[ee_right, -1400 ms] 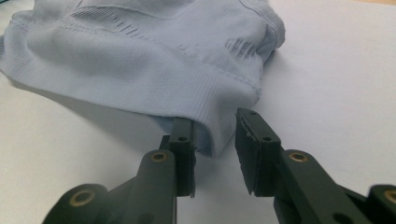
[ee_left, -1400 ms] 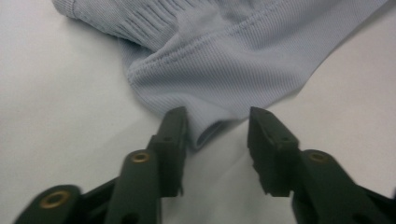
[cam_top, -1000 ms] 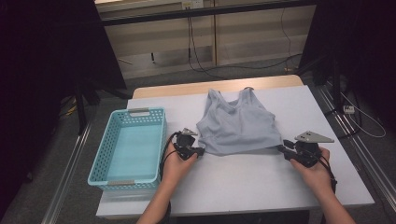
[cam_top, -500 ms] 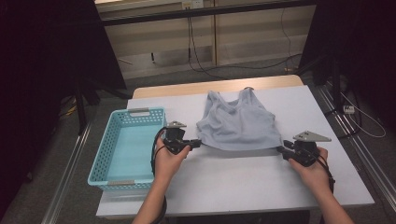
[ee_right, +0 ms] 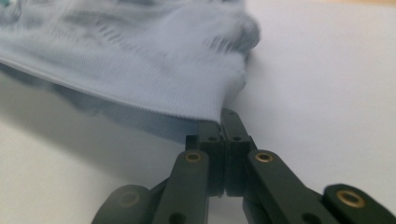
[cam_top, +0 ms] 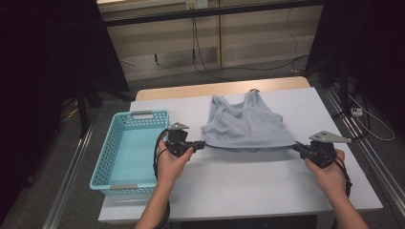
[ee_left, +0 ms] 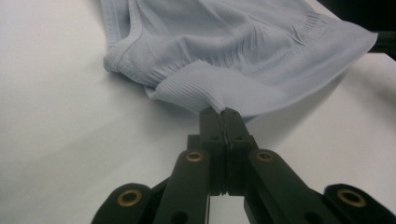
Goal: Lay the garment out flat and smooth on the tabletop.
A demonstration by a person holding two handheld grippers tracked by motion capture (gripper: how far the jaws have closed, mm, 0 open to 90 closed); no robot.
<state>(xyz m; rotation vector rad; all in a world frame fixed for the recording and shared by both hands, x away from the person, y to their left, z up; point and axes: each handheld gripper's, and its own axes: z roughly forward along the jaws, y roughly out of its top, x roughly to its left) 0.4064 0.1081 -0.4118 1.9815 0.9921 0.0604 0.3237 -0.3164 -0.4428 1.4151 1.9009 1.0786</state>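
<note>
A light blue-grey sleeveless top (cam_top: 246,126) lies on the white table (cam_top: 239,191), straps toward the far edge. Its near hem is stretched between both grippers and raised a little off the table. My left gripper (cam_top: 203,143) is shut on the hem's left corner; in the left gripper view the ribbed cloth (ee_left: 196,86) is pinched at the jaw tips (ee_left: 223,112). My right gripper (cam_top: 296,145) has just been closing its jaws and is now shut on the hem's right corner, with the cloth (ee_right: 154,70) nipped between the tips (ee_right: 223,116).
A turquoise plastic basket (cam_top: 106,160) stands at the table's left edge, close beside my left hand. Bare white tabletop runs in front of the top. Dark stands and cables surround the table on the floor.
My left gripper has moved left and slightly up with the hem corner, pulling the hem straighter. The right hand has stayed in place at the right corner.
</note>
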